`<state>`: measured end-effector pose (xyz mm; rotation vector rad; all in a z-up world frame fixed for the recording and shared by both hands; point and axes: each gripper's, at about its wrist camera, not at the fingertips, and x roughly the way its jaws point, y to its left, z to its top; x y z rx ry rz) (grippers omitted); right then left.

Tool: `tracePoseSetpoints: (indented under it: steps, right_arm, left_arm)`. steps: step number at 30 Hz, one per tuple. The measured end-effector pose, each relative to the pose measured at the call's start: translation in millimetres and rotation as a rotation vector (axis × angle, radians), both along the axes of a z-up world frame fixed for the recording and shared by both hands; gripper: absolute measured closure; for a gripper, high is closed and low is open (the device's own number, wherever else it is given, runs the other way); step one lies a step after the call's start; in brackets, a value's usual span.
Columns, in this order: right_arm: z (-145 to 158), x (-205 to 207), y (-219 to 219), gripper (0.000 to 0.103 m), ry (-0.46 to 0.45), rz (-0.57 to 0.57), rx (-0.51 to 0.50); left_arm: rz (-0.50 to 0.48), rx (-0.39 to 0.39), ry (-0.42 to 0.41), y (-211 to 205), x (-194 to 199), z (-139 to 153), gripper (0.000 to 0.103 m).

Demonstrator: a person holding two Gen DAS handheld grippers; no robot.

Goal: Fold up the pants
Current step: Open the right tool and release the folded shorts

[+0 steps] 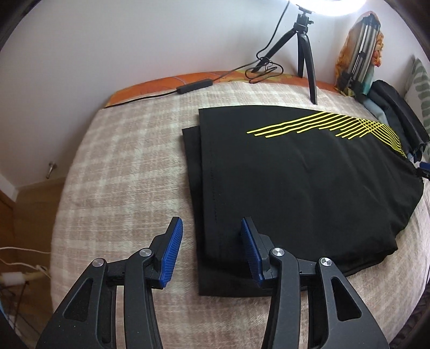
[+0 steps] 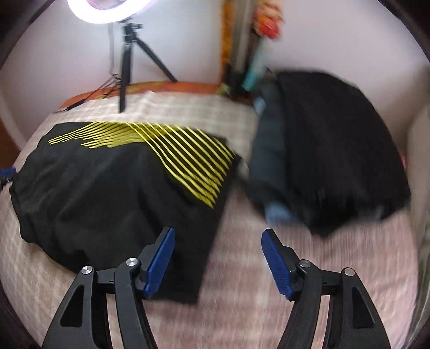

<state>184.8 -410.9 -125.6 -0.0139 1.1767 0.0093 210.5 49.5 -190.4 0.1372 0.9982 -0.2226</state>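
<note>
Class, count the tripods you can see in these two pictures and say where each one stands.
2. A black tripod stands on the bed's far edge, holding the ring light. A folded silver tripod leans on the wall to its right, partly wrapped in cloth. Others may be hidden.

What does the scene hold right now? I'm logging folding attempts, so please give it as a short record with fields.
garment: black pants with yellow stripes, lying folded, edges slightly offset
surface: checked blanket
left gripper: open, holding nothing, over the pants' near edge
right gripper: open, holding nothing, at the pants' other end
beside pants: pile of dark clothes
background: ring light tripod standing on the bed
image quality: right wrist view motion-blurred
</note>
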Motion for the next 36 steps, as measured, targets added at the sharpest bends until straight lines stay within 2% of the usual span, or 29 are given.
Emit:
tracePoseSetpoints:
  steps: [1, 2, 3, 4, 8, 9, 12, 13, 16, 19, 21, 23, 25, 28, 30, 31, 33, 36]
  right_arm:
    - [-2, -5, -5, 0.031, 0.008, -0.024, 0.029]
    - [-3, -8, -8, 0.029, 0.013, -0.041, 0.049]
    - [-4, -10, -11, 0.027, 0.02, -0.057, 0.068]
    - [-6, -12, -14, 0.026, 0.027, -0.069, 0.093]
    - [-14, -9, -12, 0.026, 0.046, -0.061, 0.133]
    - [-16, -7, -10, 0.032, 0.053, -0.053, 0.14]
    - [-22, -1, -3, 0.073, 0.074, -0.023, 0.187]
    - [-23, 1, 0, 0.074, 0.074, -0.014, 0.193]
    - [-20, 9, 12, 0.079, 0.059, 0.024, 0.12]
    - [-18, 16, 16, 0.078, 0.059, 0.044, 0.092]
    - [-16, 15, 13, 0.075, 0.057, 0.034, 0.106]
    - [-14, 10, 10, 0.07, 0.048, 0.024, 0.11]
    - [-14, 3, 8, 0.069, 0.047, 0.021, 0.116]
    - [-15, -4, 8, 0.067, 0.052, 0.021, 0.121]
    - [-15, -6, 7, 0.063, 0.056, 0.015, 0.123]
    - [-15, -6, 6, 0.058, 0.057, 0.01, 0.124]
    - [-15, -7, 5, 0.047, 0.06, -0.001, 0.126]
    - [-14, -9, 2, 0.038, 0.054, -0.018, 0.124]
  left_arm:
    - [-0.009, 0.012, -0.001, -3, 0, -2, 0.061]
    - [-0.019, 0.023, 0.003, -7, 1, -5, 0.079]
    - [-0.025, 0.02, 0.01, -8, 1, -7, 0.092]
    - [-0.028, 0.018, 0.019, -9, 1, -10, 0.1]
    - [-0.022, 0.01, 0.002, -8, -3, -8, 0.1]
    - [-0.019, 0.014, -0.006, -8, -5, -7, 0.1]
    - [-0.002, 0.013, -0.02, -1, -9, -3, 0.102]
    - [0.007, 0.012, -0.023, 3, -12, -2, 0.102]
    - [0.028, 0.004, -0.022, 13, -16, -1, 0.102]
    - [0.042, -0.058, -0.006, 21, -18, 1, 0.101]
    - [0.063, -0.103, 0.002, 25, -19, 2, 0.09]
    - [0.054, -0.124, -0.008, 22, -20, 4, 0.063]
    - [0.037, -0.096, -0.024, 14, -21, 3, 0.062]
    - [0.003, -0.046, -0.022, -1, -19, -5, 0.062]
    - [-0.026, -0.02, -0.019, -10, -18, -10, 0.083]
    - [-0.038, 0.0, -0.022, -12, -18, -12, 0.103]
    - [-0.048, 0.049, -0.052, -17, -20, -12, 0.102]
    - [-0.022, 0.022, -0.075, -9, -23, -6, 0.102]
